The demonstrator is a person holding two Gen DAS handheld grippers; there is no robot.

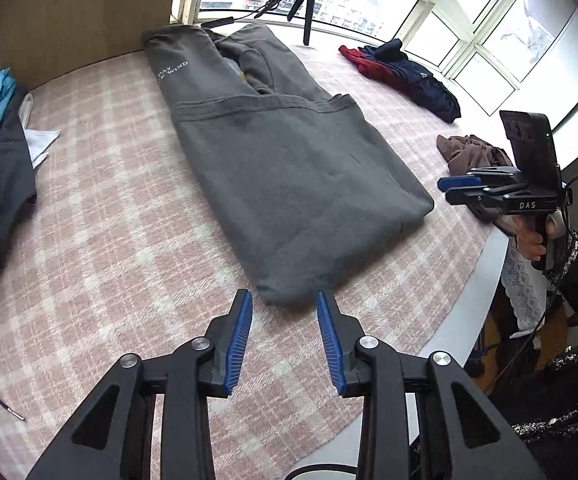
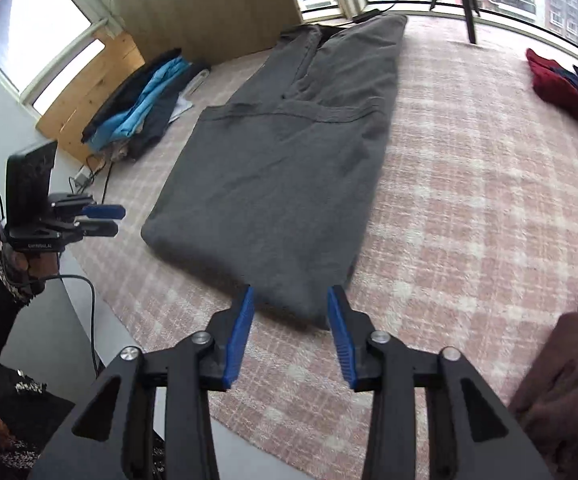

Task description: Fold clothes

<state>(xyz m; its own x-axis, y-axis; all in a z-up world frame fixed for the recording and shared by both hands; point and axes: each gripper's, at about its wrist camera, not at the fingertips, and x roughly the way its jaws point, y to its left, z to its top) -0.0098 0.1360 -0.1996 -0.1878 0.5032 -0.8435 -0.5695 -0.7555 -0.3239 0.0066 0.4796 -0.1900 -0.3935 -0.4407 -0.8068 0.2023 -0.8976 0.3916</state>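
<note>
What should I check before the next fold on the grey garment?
1. Left gripper open: ok, at the near left corner.
2. Right gripper open: ok, at the near right corner.
3. Grey garment flat on the cloth, sides folded in: ok.
4. Nothing lying on the garment: ok.
5. Fingers actually touching fabric: cannot tell.
6. Tripod beyond the far end, may obstruct a forward fold: cannot tell.
</note>
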